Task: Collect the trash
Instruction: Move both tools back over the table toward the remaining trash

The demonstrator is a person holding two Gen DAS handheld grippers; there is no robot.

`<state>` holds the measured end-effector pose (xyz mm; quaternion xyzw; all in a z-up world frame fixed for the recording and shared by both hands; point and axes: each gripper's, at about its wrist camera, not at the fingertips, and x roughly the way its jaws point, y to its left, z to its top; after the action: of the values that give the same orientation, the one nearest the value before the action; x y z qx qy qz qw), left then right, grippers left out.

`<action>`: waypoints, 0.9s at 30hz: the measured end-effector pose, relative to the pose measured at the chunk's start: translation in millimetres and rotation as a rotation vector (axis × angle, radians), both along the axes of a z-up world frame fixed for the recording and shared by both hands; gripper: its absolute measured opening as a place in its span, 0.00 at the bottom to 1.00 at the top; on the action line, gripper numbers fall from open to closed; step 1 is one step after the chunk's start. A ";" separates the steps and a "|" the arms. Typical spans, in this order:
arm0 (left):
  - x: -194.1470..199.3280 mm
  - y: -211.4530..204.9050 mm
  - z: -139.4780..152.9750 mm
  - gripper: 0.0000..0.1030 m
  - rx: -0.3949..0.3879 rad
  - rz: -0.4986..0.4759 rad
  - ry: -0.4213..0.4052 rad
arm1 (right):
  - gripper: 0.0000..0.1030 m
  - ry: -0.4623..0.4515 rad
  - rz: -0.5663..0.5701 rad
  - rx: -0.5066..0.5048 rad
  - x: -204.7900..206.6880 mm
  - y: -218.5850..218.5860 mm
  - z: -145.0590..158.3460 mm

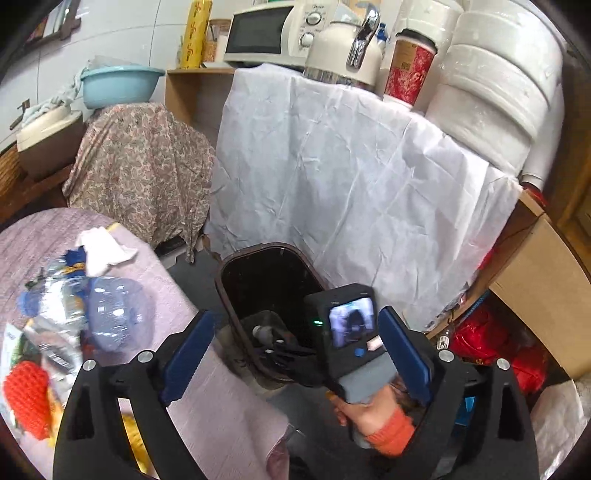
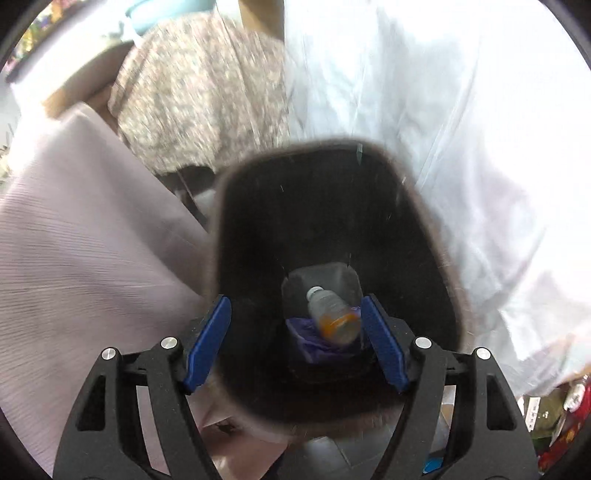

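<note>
A dark brown trash bin (image 1: pixel 225 291) stands on the floor beside the table; it also fills the right wrist view (image 2: pixel 236 206). A small plastic bottle (image 2: pixel 334 314) with orange residue lies at its bottom on purple scrap. My right gripper (image 2: pixel 297 339) is open and empty, held right above the bin's mouth; its body (image 1: pixel 351 325) shows in the left wrist view over the bin. My left gripper (image 1: pixel 295 358) is open and empty, above the table edge and bin. More trash lies on the table at left: a clear crushed bottle (image 1: pixel 114 314), a white tissue (image 1: pixel 101 249), wrappers.
The table has a lilac cloth (image 1: pixel 221 406). A white sheet (image 1: pixel 351 177) covers a shelf behind the bin, with kettle (image 1: pixel 343 51), microwave (image 1: pixel 266 33) and paper rolls on top. A floral-covered object (image 1: pixel 140 170) stands left of it. A cardboard box (image 1: pixel 546 295) and red bags sit right.
</note>
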<state>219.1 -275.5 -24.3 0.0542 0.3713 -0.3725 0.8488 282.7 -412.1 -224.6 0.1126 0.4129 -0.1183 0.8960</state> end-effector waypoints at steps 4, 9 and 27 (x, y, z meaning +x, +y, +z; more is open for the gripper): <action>-13.8 38.1 11.0 0.94 -0.028 0.011 -0.044 | 0.78 -0.138 0.024 -0.036 -45.9 25.1 49.9; -27.0 93.0 17.0 0.95 -0.025 0.091 -0.105 | 0.83 -0.290 0.086 0.002 -92.7 57.3 105.2; -19.3 245.1 -16.5 0.94 0.047 0.340 -0.122 | 0.84 -0.322 0.395 0.432 -66.9 161.3 159.1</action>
<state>199.8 -30.4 -40.8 0.0328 0.3313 -0.2109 0.9191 215.9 -250.7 -65.5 0.2348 0.2955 0.1672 0.9108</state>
